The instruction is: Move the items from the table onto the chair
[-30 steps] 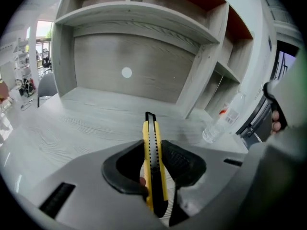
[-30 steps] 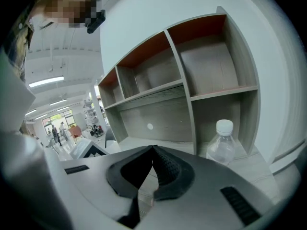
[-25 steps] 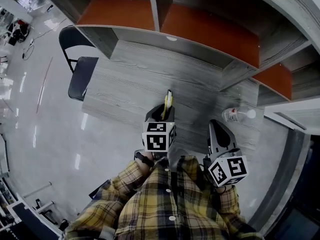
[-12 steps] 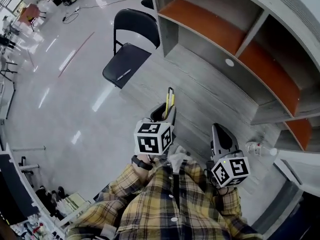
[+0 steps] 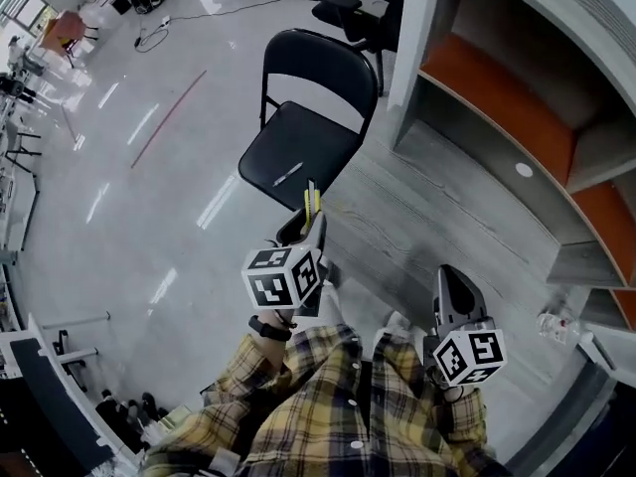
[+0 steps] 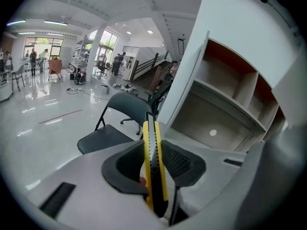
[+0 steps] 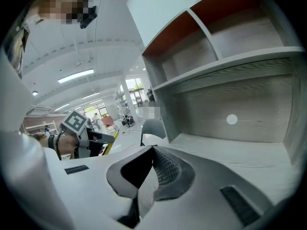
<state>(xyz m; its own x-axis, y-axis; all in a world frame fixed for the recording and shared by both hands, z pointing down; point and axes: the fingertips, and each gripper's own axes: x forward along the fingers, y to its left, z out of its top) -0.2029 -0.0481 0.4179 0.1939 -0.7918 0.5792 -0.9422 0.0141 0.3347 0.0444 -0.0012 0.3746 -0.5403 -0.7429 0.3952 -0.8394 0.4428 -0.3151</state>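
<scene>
One yellow utility knife [image 6: 154, 166] is pinched between the pads of the left gripper [image 5: 303, 229], its far end poking out past the jaws. It is held by the left edge of the grey table [image 5: 447, 217], close to the black folding chair [image 5: 328, 127]. It looks light and stiff, with a slim smooth casing that could slide. A hold across the flat sides at mid-body, as here, seems soundest. Whether the blade is out I cannot tell. The right gripper [image 5: 453, 284] is pressed together on nothing, over the table. Counted: one knife, one slim pale item [image 5: 288, 174] on the chair seat, one clear bottle [image 5: 556, 323] at the table's right end, one folding chair.
</scene>
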